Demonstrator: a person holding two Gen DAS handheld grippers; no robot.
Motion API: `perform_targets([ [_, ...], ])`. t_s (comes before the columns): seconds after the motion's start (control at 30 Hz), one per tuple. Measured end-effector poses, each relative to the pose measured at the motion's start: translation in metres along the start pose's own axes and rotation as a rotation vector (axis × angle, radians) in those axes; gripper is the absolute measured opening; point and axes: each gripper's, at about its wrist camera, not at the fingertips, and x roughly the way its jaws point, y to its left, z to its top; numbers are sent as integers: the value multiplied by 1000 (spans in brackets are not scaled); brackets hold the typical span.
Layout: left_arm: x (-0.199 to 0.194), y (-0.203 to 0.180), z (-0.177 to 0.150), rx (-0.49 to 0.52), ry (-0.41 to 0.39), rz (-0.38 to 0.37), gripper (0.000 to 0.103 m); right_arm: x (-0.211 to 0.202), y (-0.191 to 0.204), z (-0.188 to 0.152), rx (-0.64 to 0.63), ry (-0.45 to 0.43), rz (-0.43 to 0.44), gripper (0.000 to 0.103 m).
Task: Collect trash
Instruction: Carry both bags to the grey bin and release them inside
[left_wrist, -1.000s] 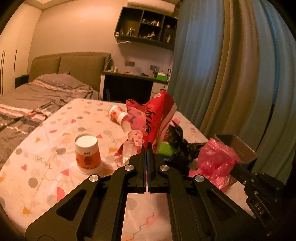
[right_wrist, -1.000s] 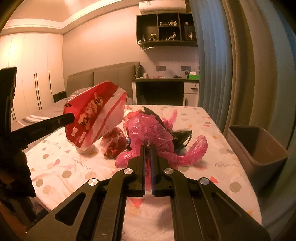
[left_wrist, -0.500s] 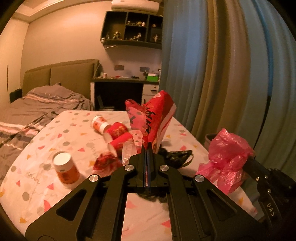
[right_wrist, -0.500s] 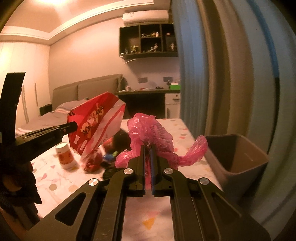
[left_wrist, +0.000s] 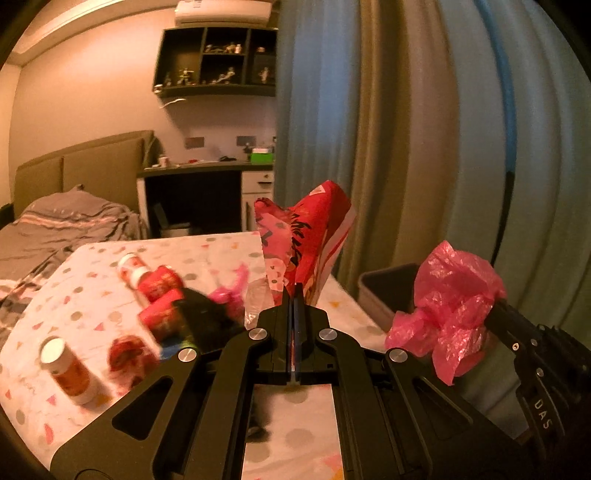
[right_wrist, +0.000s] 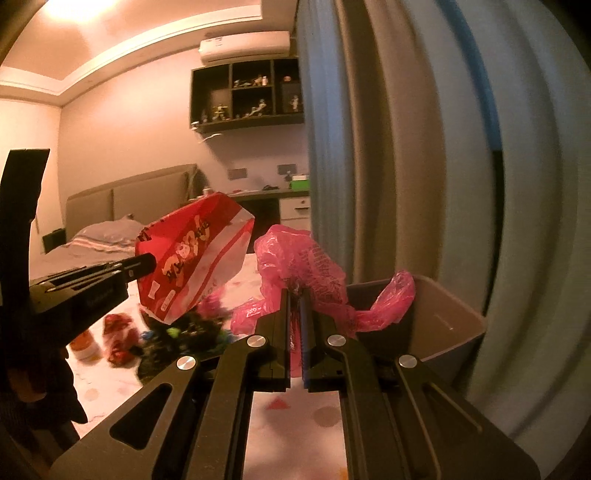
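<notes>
Gripping a red snack bag (left_wrist: 314, 236) in your left gripper (left_wrist: 294, 295), you hold it upright above the near edge of the patterned table (left_wrist: 92, 295), the jaws clenched tight on its lower edge. Your right gripper (right_wrist: 294, 295) pinches a crumpled pink plastic bag (right_wrist: 303, 258), the film bunched between its closed fingers, one loose end draping over the rim of the grey bin (right_wrist: 454, 314) just beyond. Seen from the left wrist, that bin (left_wrist: 384, 284) stands off the table's right side, against the curtains (left_wrist: 424, 129). Further back on the table lie two red cans (left_wrist: 159, 299), a black bag (left_wrist: 203, 317) and an orange cup (left_wrist: 68, 369) standing upside down, though blur makes the smaller scraps hard to name. Beyond them sit a bed (left_wrist: 62, 221), a desk (left_wrist: 207, 173) and a wall shelf (left_wrist: 218, 62).
</notes>
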Motion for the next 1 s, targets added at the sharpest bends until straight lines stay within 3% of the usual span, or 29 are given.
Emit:
perform_targets([
  [0.47,63,-73,17,57,4,-102,0,28,-71,11,51,-40,-141,5],
  [1.0,135,-131,8,92,68,-179,0,72,-116,11,103,3,-245,5],
])
